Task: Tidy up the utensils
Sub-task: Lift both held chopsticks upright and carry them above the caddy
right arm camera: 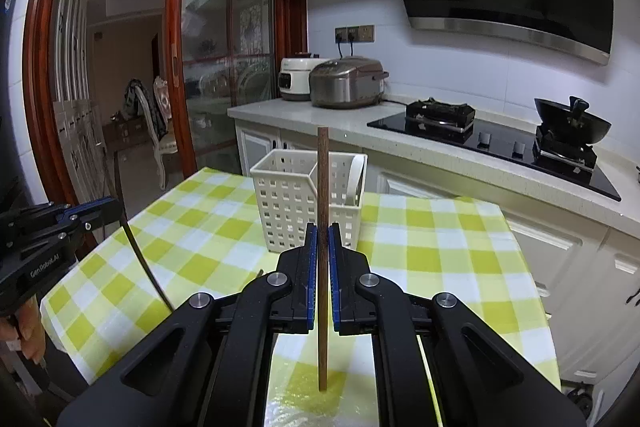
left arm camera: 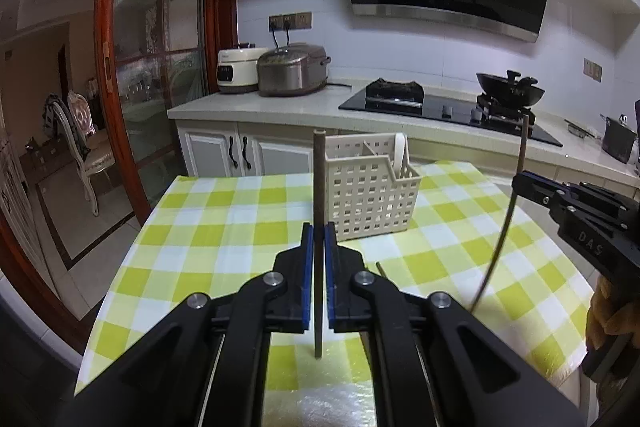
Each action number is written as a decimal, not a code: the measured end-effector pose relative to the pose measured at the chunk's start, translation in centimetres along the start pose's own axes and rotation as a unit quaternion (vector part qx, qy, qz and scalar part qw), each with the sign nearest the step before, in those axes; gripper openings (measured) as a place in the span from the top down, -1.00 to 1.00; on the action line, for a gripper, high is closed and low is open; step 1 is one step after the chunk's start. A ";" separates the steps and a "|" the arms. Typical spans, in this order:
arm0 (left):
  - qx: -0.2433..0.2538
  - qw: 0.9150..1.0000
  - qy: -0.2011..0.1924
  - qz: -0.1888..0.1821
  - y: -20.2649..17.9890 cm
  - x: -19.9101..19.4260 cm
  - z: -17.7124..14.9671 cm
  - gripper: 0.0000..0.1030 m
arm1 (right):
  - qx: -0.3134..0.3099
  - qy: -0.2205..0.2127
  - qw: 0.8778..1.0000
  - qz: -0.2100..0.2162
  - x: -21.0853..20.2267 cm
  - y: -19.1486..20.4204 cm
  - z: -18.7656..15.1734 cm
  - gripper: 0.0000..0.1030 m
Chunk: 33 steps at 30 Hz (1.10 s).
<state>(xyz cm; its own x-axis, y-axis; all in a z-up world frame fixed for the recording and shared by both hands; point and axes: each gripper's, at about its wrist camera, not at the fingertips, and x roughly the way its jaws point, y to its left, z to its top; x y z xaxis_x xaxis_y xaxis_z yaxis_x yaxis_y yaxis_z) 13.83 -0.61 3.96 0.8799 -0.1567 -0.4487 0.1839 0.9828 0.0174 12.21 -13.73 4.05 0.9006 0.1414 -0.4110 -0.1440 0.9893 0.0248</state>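
My left gripper (left arm camera: pixel 319 229) is shut on a brown chopstick (left arm camera: pixel 318 187), held upright above the checked table. My right gripper (right arm camera: pixel 323 229) is shut on a second brown chopstick (right arm camera: pixel 322 179), also upright. Each gripper shows in the other's view: the right gripper (left arm camera: pixel 520 183) at the right with its chopstick (left arm camera: pixel 504 223), the left gripper (right arm camera: pixel 114 207) at the left with its chopstick (right arm camera: pixel 138 247). A cream slotted utensil basket (left arm camera: pixel 368 195) stands at the table's far side, just beyond both grippers, with a white spoon (left arm camera: pixel 399 151) in its right compartment. It also shows in the right wrist view (right arm camera: pixel 288 195).
A small dark stick end (left arm camera: pixel 380 267) lies on the yellow-green checked tablecloth (left arm camera: pixel 200 227). Behind the table runs a counter (left arm camera: pixel 280 103) with two rice cookers (left arm camera: pixel 292 71), a black hob and a wok (left arm camera: pixel 510 91). A glass sliding door (left arm camera: pixel 160 67) stands to the left.
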 end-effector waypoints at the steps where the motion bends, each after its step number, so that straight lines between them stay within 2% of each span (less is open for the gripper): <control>1: -0.001 1.000 -0.003 0.001 0.0 0.0 0.1 0.89 | 0.001 -0.004 1.000 0.000 0.0 0.0 0.1 0.88; 6: -0.001 1.000 -0.023 0.001 -0.5 -0.2 0.9 0.89 | -0.005 -0.012 1.000 -0.001 0.4 0.1 0.7 0.88; 15: 0.017 0.998 -0.056 -0.007 -1.6 0.4 5.0 0.89 | -0.002 -0.025 1.000 0.001 2.2 -1.0 3.6 0.88; 21: 0.028 0.996 -0.079 -0.022 -2.7 1.4 9.6 0.89 | -0.004 -0.038 0.999 0.001 3.7 -1.6 6.7 0.88; 26: 0.032 0.995 -0.095 -0.031 -3.4 3.1 14.9 0.89 | -0.009 -0.055 0.998 0.002 5.1 -2.1 10.4 0.88; 33: 0.026 0.994 -0.104 -0.030 -3.4 5.9 20.4 0.89 | -0.018 -0.069 0.997 0.008 7.2 -2.3 15.0 0.88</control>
<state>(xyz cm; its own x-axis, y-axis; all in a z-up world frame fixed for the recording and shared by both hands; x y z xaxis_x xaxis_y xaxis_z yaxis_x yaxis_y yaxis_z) 27.34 -6.86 19.47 0.9374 -0.2364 -0.2558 0.2560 0.9656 0.0456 25.18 -14.47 14.68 0.9456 0.1627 -0.2818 -0.1705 0.9854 -0.0029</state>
